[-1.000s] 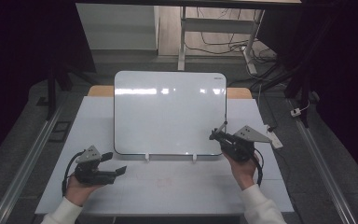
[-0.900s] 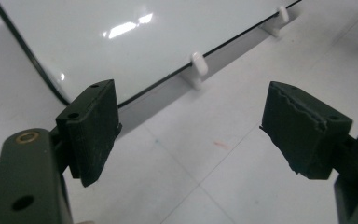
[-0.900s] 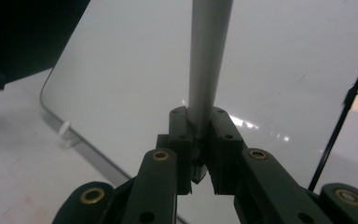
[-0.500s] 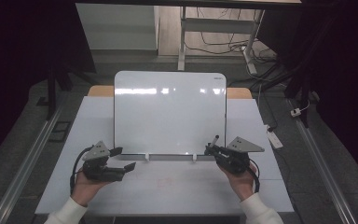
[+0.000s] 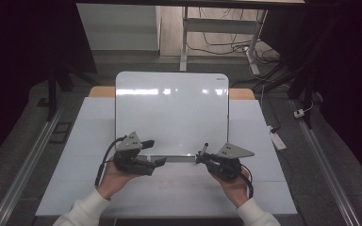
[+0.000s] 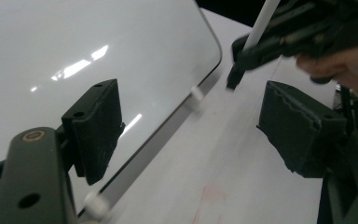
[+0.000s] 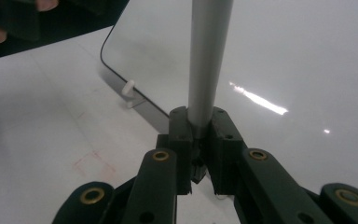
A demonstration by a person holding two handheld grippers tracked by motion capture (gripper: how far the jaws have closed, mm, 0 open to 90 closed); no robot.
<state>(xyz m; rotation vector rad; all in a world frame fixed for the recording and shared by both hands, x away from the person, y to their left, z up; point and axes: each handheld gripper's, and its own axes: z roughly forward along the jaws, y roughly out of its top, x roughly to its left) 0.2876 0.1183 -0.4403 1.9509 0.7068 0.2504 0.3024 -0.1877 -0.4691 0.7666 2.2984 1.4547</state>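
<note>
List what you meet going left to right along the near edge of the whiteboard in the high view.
Left claw, open → small white peg under the whiteboard edge → marker held in the right claw → grey plate on top of that claw.

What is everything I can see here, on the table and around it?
Glossy white rectangular whiteboard: one, white with a thin dark edge, lying on the middle of the table.
Small white pegs: at least two, white, along the board's near edge.
White flat tabletop: one, white, under the board.
Slim white marker pen with a dark tip: one, clamped in the right gripper, near the board's near right corner.
Cables: several, dark, on the floor behind the table.
Left gripper: one, black, fingers open, at the board's near edge.
Right gripper: one, black, shut on the pen.
Hands: two, in white sleeves.
</note>
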